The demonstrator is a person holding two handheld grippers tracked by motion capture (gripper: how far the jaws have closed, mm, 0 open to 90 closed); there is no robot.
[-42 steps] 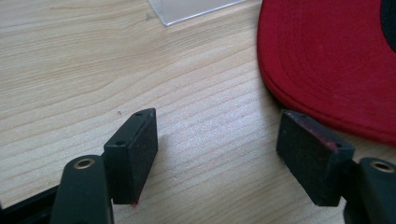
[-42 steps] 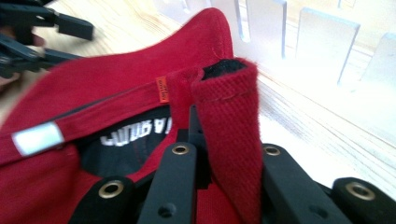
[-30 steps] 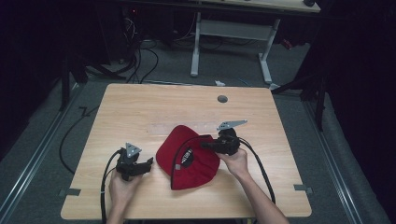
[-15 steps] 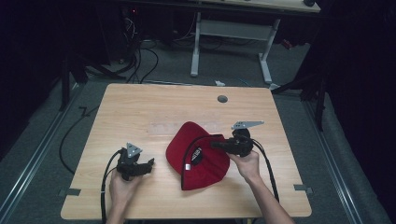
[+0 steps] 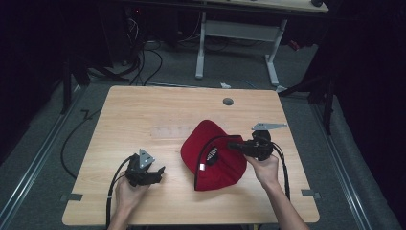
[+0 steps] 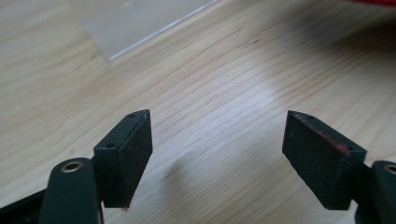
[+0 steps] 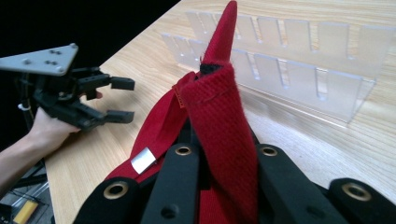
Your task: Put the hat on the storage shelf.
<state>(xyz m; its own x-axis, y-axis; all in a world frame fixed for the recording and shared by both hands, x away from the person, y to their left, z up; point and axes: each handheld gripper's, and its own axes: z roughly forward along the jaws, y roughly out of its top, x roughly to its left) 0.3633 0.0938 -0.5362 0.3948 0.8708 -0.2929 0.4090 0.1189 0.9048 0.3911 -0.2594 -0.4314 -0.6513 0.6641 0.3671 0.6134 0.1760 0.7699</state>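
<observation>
One red cap (image 5: 215, 155) (clamped), two grippers

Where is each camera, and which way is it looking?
High view: above the table, looking down; both forearms, left gripper, right gripper, red cap.
Left gripper view: on the left gripper, facing bare wood; open jaws.
Right gripper view: on the right gripper, pinching cap fabric.
Shared: the cap, the left gripper.

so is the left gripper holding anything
No, the left gripper has its fingers spread apart over bare table, nothing between them.
</observation>
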